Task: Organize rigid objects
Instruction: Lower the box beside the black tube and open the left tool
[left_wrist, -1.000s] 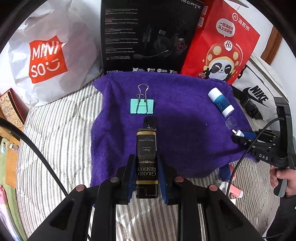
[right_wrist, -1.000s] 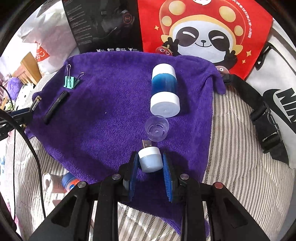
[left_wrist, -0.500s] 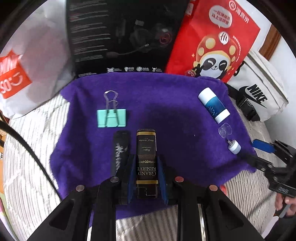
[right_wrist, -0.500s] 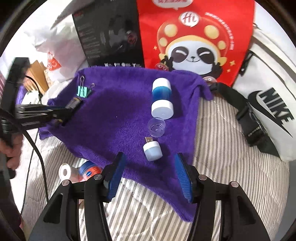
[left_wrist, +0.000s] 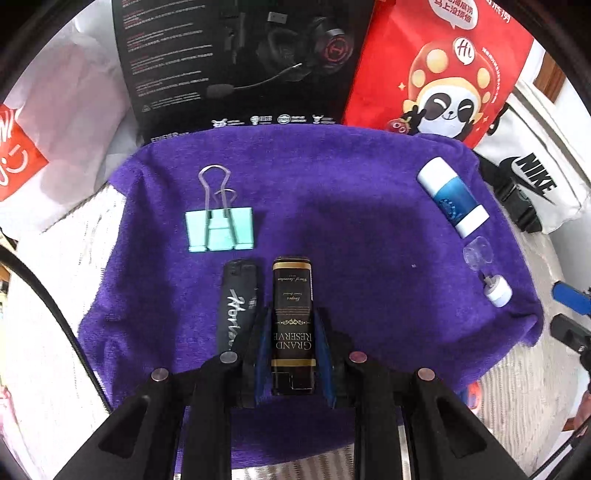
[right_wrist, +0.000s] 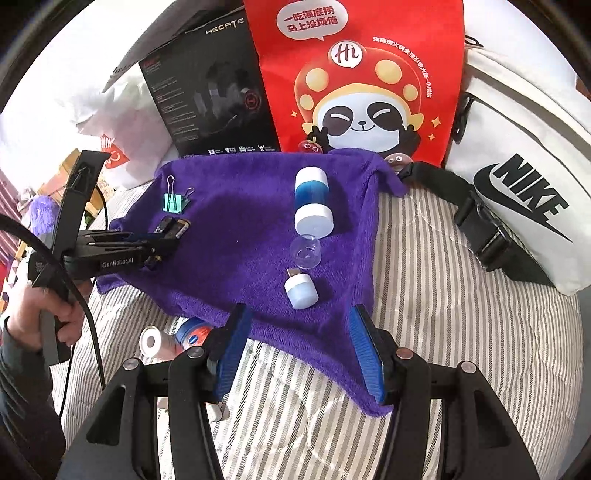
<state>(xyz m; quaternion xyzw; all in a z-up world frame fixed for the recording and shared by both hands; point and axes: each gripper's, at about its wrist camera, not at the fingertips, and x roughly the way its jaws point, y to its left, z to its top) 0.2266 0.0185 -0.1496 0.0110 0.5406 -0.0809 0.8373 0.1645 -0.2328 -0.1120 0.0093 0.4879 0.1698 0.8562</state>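
Left gripper (left_wrist: 292, 332) was clamped on a black "Grand Reserve" lighter (left_wrist: 293, 314), over the purple towel (left_wrist: 351, 221) at 6 o'clock, just right of a black lighter (left_wrist: 238, 302). Right gripper (right_wrist: 301, 347) stood wide apart, nothing between; small white-capped USB piece (right_wrist: 301, 290) lay just ahead.

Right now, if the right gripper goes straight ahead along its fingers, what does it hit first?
Probably the small white-capped USB plug lying on the purple towel, just ahead between the open right gripper's fingers. Height above the towel is unclear.
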